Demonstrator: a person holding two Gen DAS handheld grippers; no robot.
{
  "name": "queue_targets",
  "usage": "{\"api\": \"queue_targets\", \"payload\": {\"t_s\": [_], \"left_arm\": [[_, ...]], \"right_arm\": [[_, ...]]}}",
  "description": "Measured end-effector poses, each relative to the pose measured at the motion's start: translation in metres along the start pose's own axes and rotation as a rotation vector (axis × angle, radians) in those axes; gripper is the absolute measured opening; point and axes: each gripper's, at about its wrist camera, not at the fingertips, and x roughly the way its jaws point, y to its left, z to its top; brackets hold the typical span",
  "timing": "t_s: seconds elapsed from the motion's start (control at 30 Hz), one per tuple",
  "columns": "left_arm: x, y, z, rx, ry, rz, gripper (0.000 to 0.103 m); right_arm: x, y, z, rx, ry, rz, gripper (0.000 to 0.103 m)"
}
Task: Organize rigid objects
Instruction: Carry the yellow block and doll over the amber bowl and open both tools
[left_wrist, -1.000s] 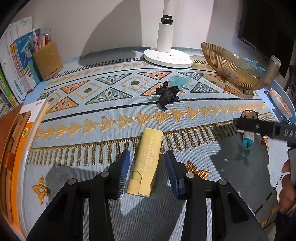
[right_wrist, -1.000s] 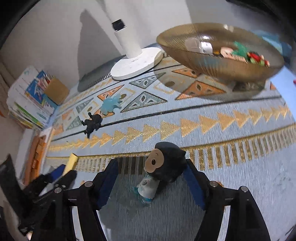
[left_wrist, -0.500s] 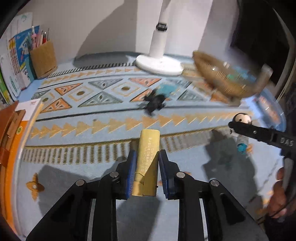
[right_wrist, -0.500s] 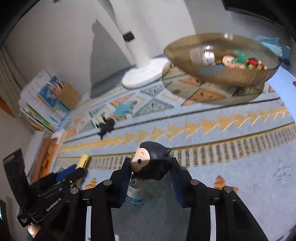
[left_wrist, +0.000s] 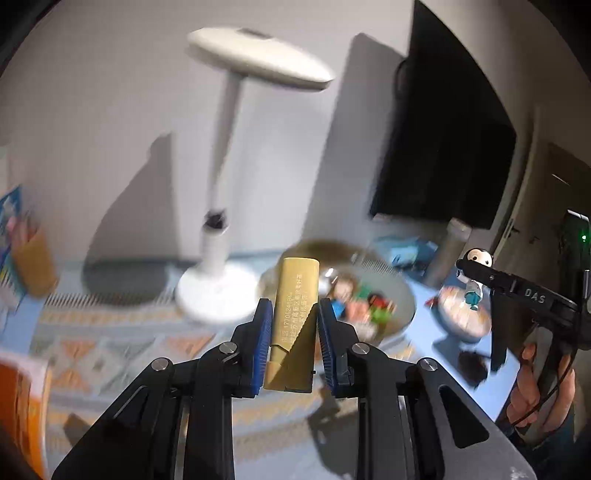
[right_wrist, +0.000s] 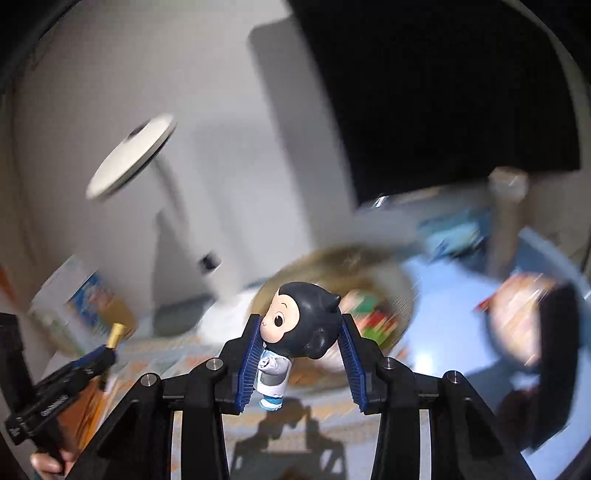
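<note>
Evidently the carry step was under way: the left gripper was clamped on the flat gold rectangular box and the right gripper on the black-haired toy figurine, both held aloft near the ribbed golden bowl already holding toys. Next, each load likely needed positioning above the bowl before letting go.

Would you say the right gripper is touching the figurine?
Touching. The right wrist view shows the right gripper with both blue pads pressed against the figurine's head.
</note>
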Motion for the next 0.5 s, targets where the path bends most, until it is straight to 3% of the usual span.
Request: {"api": "queue_targets", "payload": {"t_s": [0.07,0.17,0.3,0.5], "left_arm": [[0.025,-0.014,0.014,0.007,0.014,-0.021,0.022],[0.08,-0.034,0.02,0.027,0.066,-0.011,0.022],[0.137,-0.045,0.007,0.004,0.148,-0.037,0.022],[0.191,-0.053,-0.014,0.012,0.228,-0.051,0.022]], "right_arm": [[0.009,-0.015,0.017,0.003,-0.017,-0.048,0.04],[0.043,-0.039,0.028,0.027,0.032,-0.121,0.04],[0.098,-0.067,0.017,0.075,0.148,-0.131,0.04],[0.141,-0.09,0.006,0.078,0.236,-0.186,0.04]]}}
